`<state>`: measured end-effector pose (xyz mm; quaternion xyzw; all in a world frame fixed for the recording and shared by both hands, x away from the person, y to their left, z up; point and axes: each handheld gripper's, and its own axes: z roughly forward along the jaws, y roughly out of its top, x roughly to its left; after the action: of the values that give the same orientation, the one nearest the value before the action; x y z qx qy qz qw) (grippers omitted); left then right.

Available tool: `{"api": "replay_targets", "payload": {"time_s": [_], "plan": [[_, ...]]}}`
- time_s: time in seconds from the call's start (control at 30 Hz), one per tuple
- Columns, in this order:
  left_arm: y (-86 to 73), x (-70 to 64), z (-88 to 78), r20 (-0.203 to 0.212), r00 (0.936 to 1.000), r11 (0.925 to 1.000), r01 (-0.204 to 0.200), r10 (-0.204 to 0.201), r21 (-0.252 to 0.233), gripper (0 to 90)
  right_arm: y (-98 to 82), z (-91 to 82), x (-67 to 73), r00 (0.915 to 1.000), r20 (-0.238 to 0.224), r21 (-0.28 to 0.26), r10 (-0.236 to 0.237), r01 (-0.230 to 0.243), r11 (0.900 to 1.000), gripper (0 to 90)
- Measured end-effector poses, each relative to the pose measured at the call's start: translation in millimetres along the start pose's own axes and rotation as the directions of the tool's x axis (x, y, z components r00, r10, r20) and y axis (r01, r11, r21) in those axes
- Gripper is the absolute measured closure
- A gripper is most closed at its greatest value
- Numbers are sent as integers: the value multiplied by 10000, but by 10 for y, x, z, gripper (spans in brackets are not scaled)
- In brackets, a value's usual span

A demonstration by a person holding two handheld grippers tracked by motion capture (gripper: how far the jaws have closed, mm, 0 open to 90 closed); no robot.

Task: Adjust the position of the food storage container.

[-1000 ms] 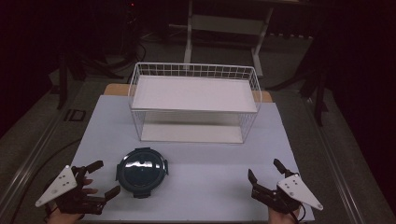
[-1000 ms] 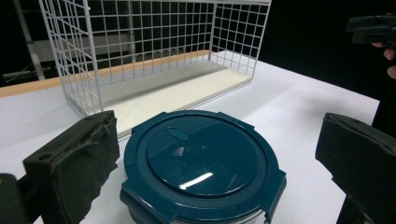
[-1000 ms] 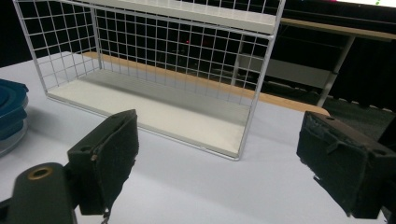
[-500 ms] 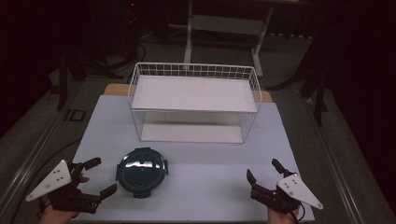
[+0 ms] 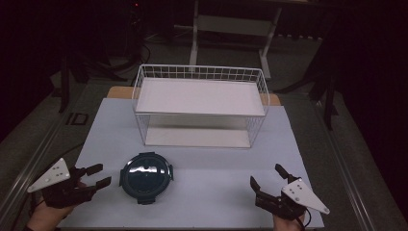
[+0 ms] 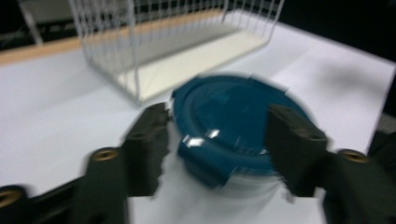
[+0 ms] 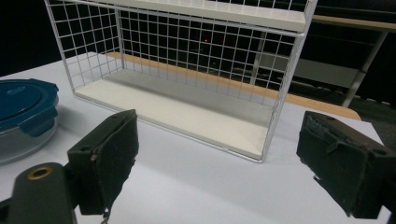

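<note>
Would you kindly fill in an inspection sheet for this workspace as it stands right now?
Surface: white table top, wooden edge at the back.
Job's things: round container with a blue clip lid, upright at front left; clear body, contents cannot be told.
Clutter: white wire rack with two shelves, both bare.
Grippers: left gripper beside the container, jaws just been closing, partly open and not touching it in the high view; right gripper open at front right, holding nothing.
Cables: dark cable at the left table edge.
Surroundings: dim room, white frame behind the table.
</note>
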<state>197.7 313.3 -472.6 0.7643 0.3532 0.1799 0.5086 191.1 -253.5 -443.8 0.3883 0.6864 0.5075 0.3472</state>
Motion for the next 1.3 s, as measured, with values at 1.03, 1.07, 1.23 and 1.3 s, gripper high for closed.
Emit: {"api": "replay_targets", "payload": {"time_s": [1.03, 1.07, 1.23, 1.3], "plan": [[-192, 70, 428, 420, 9991, 9779, -96, 8, 2090, 898, -43, 37, 9, 9983, -579, 203, 75, -64, 9998, 126], [-196, 71, 430, 414, 9991, 9779, -58, -29, 2089, 898, -44, 38, 11, 9982, -594, 215, 69, -57, 9998, 126], [-190, 75, 448, 419, 9990, 9788, 53, -142, 2050, 898, -40, 43, 16, 9980, -630, 218, 54, -40, 9998, 126], [-170, 68, 477, 419, 9991, 9778, 20, -110, 2093, 898, -40, 44, 19, 9980, -634, 224, 58, -44, 9997, 126]]}}
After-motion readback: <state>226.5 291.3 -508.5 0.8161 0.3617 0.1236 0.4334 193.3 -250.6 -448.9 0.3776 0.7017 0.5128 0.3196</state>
